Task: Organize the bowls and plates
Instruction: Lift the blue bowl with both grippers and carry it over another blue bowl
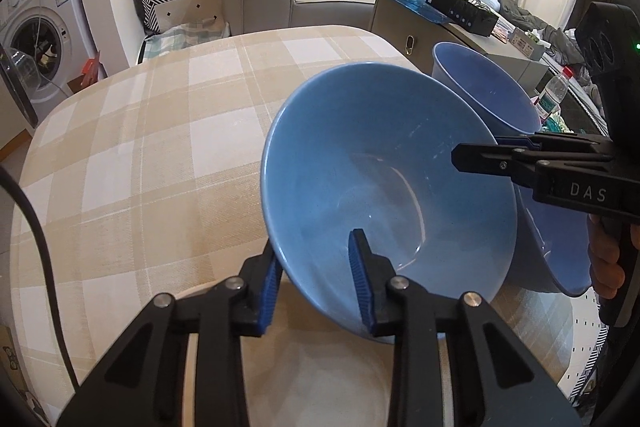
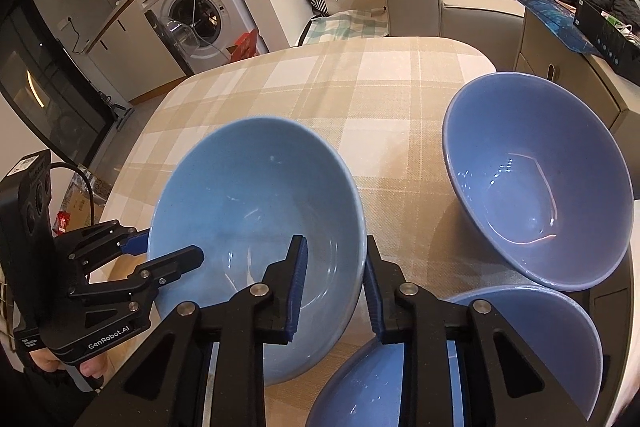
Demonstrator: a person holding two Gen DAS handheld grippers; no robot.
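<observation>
With both pads pinching its rim, my left hand-held gripper (image 1: 316,279) and right hand-held gripper (image 2: 334,287) clamp the blue bowl (image 2: 256,203) from opposite sides over the desk (image 1: 140,147); glazed, rigid, breakable, probably slippery.

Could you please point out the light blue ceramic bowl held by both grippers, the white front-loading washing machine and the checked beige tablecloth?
Light blue ceramic bowl (image 2: 256,211): right wrist view, inner wall.
White front-loading washing machine (image 2: 200,15): right wrist view, round door.
Checked beige tablecloth (image 1: 152,155): left wrist view, bare patch left of the bowl.
</observation>
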